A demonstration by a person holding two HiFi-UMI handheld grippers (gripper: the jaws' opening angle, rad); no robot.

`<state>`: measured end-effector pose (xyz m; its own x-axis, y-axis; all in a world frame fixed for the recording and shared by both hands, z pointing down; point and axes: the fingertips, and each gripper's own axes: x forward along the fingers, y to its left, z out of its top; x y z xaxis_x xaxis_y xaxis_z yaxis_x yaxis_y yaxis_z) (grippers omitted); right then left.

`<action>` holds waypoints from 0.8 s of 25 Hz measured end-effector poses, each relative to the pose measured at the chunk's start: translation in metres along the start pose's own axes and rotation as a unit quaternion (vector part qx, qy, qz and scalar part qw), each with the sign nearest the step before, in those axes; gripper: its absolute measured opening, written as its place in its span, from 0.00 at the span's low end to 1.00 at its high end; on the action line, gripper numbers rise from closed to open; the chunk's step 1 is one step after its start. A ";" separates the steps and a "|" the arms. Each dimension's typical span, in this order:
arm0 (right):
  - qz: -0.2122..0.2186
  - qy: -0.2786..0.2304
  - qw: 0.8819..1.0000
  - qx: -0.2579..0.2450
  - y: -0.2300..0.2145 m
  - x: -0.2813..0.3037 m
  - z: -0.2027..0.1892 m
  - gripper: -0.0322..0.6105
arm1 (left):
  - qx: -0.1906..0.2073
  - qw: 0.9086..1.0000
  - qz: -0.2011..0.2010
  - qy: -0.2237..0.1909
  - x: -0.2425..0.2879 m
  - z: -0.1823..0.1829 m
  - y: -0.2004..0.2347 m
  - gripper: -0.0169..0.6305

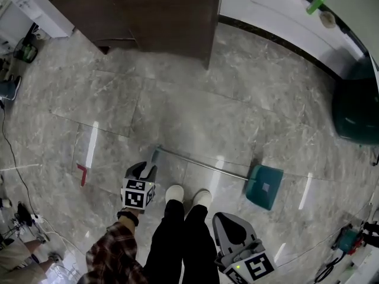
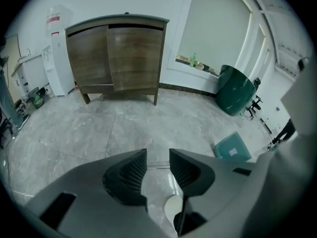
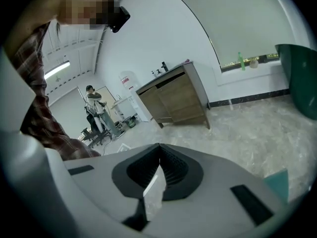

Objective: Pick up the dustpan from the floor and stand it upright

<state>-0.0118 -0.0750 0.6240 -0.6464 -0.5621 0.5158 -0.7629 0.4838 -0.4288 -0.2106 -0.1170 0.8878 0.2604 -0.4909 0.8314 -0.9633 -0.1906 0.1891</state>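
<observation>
So the dustpan (image 1: 265, 186) is lying flat on the grey marble-look floor (image 1: 195, 93), in the lower middle of the head view. Its long axis runs left to right, dipping a bit toward the right. The teal pan end is on the right and the thin metal handle (image 1: 201, 163) points off to the left. The pan is a squarish teal scoop with a pale label on it, and the handle is just a skinny shiny rod.

There's plenty of bare floor above it, all the way up to the wooden cabinet (image 1: 160, 16) at the top of the frame. A dark green bin (image 1: 355, 111) sits at the right edge, well apart from the pan. The person's pale shoes (image 1: 188, 195) are just below the middle of the handle, and there's a red tape mark (image 1: 82, 174) off to the left.

The left gripper (image 1: 144, 170) sits right by the handle's left tip. In the left gripper view the jaws are clearly apart with only floor between them, and the handle crosses just past the tips. The right gripper (image 1: 230, 220) is at the bottom of the frame, below and left of the pan. Its jaws meet at the tips and hold nothing.
</observation>
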 end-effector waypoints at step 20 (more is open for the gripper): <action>-0.017 0.082 0.993 -0.087 -0.100 0.167 -0.154 0.07 | -0.001 0.995 0.048 0.083 0.218 -0.149 0.068 0.25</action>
<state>-0.0423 -0.1141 0.8677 -0.5997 -0.4702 0.6476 -0.7617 0.5835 -0.2818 -0.2290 -0.1102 1.1593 0.1534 -0.3591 0.9206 -0.9832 -0.1488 0.1057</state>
